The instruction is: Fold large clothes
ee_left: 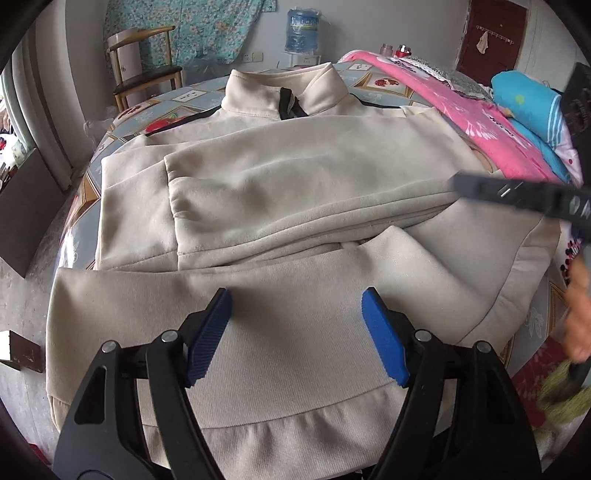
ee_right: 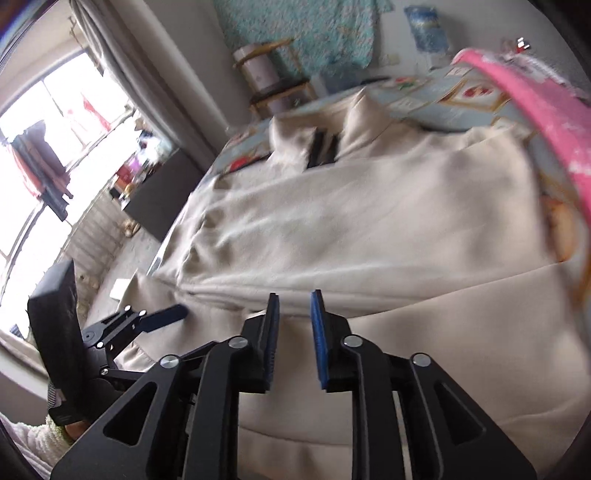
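Beige jacket (ee_left: 280,192) beneath both tilted-down tongs, left tongs (ee_left: 295,332) wide, right tongs (ee_right: 294,332) narrower.

Stood at the far left: 1 wooden chair (ee_left: 146,70) with a dark seat, near the tabletop (ee_left: 369,79) under its patterned cloth of blue squares and red fruit. Hung behind it on the wall: a turquoise floral fabric (ee_left: 192,29). Sat further right: a blue water jug (ee_left: 303,31). Lay heaped along the right edge: a pink printed blanket (ee_left: 454,110) and a folded blue cloth (ee_left: 532,110). Glared at left in the right wrist view: a bright window (ee_right: 40,155).
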A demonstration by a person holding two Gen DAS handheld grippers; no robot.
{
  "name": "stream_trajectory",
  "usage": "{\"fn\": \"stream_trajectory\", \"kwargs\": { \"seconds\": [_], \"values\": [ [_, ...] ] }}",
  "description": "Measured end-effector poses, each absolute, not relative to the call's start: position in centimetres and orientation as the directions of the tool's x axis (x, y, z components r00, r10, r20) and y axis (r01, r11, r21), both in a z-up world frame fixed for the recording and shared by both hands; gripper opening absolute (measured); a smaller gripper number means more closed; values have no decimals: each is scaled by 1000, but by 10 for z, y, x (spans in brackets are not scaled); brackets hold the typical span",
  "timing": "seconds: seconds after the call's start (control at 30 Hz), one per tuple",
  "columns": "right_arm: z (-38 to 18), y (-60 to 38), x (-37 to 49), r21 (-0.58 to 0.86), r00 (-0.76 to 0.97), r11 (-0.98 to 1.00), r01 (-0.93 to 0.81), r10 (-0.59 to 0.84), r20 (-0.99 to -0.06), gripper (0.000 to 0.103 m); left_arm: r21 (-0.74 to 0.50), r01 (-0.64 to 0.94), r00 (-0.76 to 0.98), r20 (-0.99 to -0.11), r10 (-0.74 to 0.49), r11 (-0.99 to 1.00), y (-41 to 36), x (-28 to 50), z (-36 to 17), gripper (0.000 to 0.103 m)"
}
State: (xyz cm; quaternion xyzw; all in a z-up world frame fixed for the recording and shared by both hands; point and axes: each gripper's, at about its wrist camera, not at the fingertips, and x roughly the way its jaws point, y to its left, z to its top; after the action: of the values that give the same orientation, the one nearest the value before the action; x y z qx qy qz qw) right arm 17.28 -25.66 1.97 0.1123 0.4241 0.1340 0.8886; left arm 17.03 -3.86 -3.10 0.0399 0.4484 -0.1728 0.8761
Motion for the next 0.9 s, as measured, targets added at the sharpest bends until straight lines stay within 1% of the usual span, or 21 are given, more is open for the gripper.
{"fn": "stream_trajectory", "kwargs": {
  "seconds": [0.03, 0.07, 0.1, 0.13, 0.23, 0.43, 0.47, 0.5, 0.53, 0.57, 0.6, 0.7, 0.77, 0.83, 0.9],
  "values": [
    [25, -270, 170, 273, 630, 956, -107, 278, -725, 33, -81, 339, 538, -801, -264, 937, -39, 171, -31, 70],
    [29, -284, 166, 233, 648, 970, -70, 222, -728, 39, -79, 342, 536, -802, -263, 937, -39, 172, -31, 70],
    [31, -301, 163, 185, 656, 982, -25, 156, -739, 41, -78, 344, 536, -802, -263, 936, -40, 172, -30, 70],
    [29, -315, 162, 157, 648, 988, 7, 115, -753, 41, -79, 345, 535, -802, -265, 935, -39, 171, -30, 70],
    [17, -340, 165, 116, 600, 992, 54, 61, -798, 41, -87, 344, 527, -806, -269, 935, -39, 173, -30, 70],
    [-12, -343, 180, 38, 565, 999, 31, 14, -825, 41, -84, 341, 520, -813, -262, 936, -39, 174, -30, 70],
    [-11, -342, 178, 30, 573, 999, 26, 10, -820, 38, -83, 340, 520, -814, -260, 937, -40, 174, -30, 70],
    [-8, -338, 175, 28, 584, 1000, 1, 22, -812, 24, -82, 339, 520, -814, -259, 937, -40, 174, -30, 70],
    [-6, -334, 174, 13, 590, 1000, -3, 12, -807, 21, -80, 339, 521, -814, -258, 937, -40, 175, -30, 70],
    [-2, -327, 170, -42, 614, 999, -4, -31, -789, 13, -77, 338, 522, -814, -255, 938, -40, 174, -30, 70],
    [4, -323, 164, -68, 634, 998, 0, -52, -772, 10, -77, 338, 522, -814, -255, 938, -40, 174, -30, 70],
    [28, -319, 151, -105, 703, 993, 51, -111, -702, 9, -78, 340, 520, -815, -256, 937, -40, 174, -29, 70],
    [36, -321, 149, -113, 728, 990, 89, -142, -671, 8, -79, 339, 519, -815, -256, 937, -41, 174, -29, 70],
    [29, -324, 156, -126, 716, 986, 107, -164, -679, 8, -79, 338, 520, -815, -256, 938, -41, 174, -29, 70],
    [6, -325, 167, -154, 677, 981, 119, -193, -710, 8, -71, 339, 522, -815, -250, 938, -41, 174, -30, 70]
  ]
}}
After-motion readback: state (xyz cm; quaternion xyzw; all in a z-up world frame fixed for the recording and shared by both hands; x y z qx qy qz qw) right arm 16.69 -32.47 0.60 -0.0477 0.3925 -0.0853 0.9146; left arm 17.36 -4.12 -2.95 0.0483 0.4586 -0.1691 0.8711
